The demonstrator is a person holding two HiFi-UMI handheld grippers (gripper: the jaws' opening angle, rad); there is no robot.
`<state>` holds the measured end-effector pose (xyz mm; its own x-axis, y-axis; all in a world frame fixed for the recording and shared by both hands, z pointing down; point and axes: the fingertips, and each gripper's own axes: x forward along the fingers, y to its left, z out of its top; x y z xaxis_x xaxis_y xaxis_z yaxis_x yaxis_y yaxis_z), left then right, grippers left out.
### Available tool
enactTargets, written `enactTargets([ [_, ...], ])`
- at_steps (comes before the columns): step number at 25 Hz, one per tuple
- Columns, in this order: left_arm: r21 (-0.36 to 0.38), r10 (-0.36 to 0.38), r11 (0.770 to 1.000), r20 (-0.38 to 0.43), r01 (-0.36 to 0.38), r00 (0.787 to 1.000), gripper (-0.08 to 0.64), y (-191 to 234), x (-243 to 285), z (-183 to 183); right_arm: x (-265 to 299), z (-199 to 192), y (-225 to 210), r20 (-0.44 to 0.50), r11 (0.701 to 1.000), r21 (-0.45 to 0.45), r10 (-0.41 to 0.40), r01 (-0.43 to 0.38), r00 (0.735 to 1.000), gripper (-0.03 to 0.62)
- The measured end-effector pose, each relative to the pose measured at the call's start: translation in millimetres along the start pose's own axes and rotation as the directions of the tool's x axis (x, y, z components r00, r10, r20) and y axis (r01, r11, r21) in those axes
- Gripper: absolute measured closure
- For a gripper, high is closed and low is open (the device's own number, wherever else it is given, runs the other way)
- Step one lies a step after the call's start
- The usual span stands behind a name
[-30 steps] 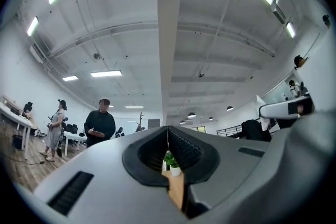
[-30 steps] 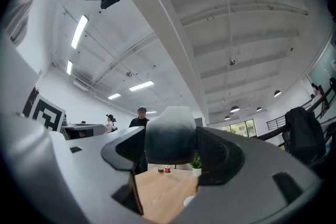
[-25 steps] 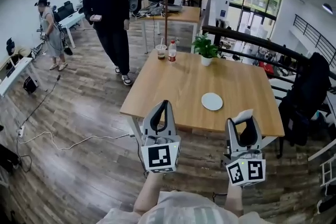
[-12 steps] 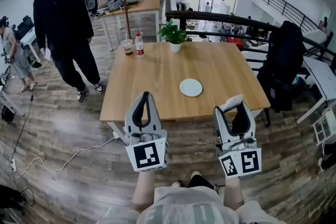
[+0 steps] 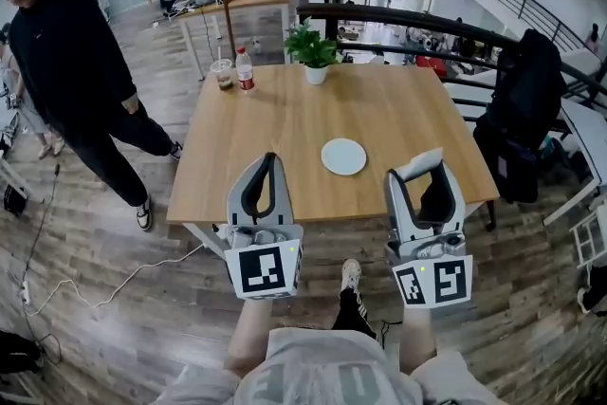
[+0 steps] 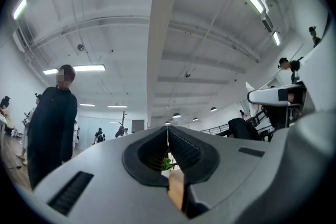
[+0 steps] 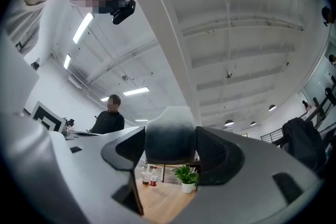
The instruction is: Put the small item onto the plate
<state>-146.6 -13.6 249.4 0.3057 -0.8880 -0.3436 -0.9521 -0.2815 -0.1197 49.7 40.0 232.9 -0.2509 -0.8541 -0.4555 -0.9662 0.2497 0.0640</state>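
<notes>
A round white plate (image 5: 343,156) lies on the wooden table (image 5: 285,138), near its front edge. Both grippers hang in front of the table, short of that edge. My right gripper (image 5: 424,174) is shut on the small item (image 5: 419,163), a pale block that fades to grey; in the right gripper view this small item (image 7: 169,139) fills the gap between the jaws of the right gripper (image 7: 169,148). The plate sits ahead and to its left. My left gripper (image 5: 266,168) is shut with nothing in it; in the left gripper view, the left gripper (image 6: 168,136) shows jaws meeting.
At the table's far edge stand a potted plant (image 5: 311,47), a red-labelled bottle (image 5: 245,69) and a drink cup (image 5: 224,73). A person in black (image 5: 66,62) walks left of the table. A dark jacket (image 5: 522,109) hangs on a chair at the right; a railing runs behind.
The table and plate have come nearer and more central in the head view. The person in black has walked closer on the left. Both grippers keep the same hold.
</notes>
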Motion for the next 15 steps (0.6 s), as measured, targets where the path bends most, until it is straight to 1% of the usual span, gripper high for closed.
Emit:
enactTargets([
  [3, 0.007, 0.012, 1.0, -0.02, -0.012, 1.0, 0.551, 2.3, 32.2, -16.8, 29.3, -20.8, -22.4, -0.014, 1.0, -0.012, -0.011, 0.01, 1.0, 0.282],
  [7, 0.009, 0.059, 0.998, -0.042, -0.059, 0.997, 0.551, -1.6, 80.0, -38.4, 65.3, -48.5, -62.0, -0.049, 1.0, -0.003, 0.007, -0.007, 0.999, 0.282],
  [11, 0.021, 0.087, 0.996, -0.046, -0.086, 0.995, 0.551, -14.9, 136.6, -52.3, 108.5, -74.5, -103.8, -0.084, 0.999, 0.009, 0.042, -0.041, 0.996, 0.282],
  [15, 0.025, 0.139, 0.99, -0.024, -0.139, 0.99, 0.551, -20.2, 190.8, -56.5, 152.8, -95.5, -134.4, -0.099, 0.995, 0.045, 0.096, -0.092, 0.99, 0.282],
])
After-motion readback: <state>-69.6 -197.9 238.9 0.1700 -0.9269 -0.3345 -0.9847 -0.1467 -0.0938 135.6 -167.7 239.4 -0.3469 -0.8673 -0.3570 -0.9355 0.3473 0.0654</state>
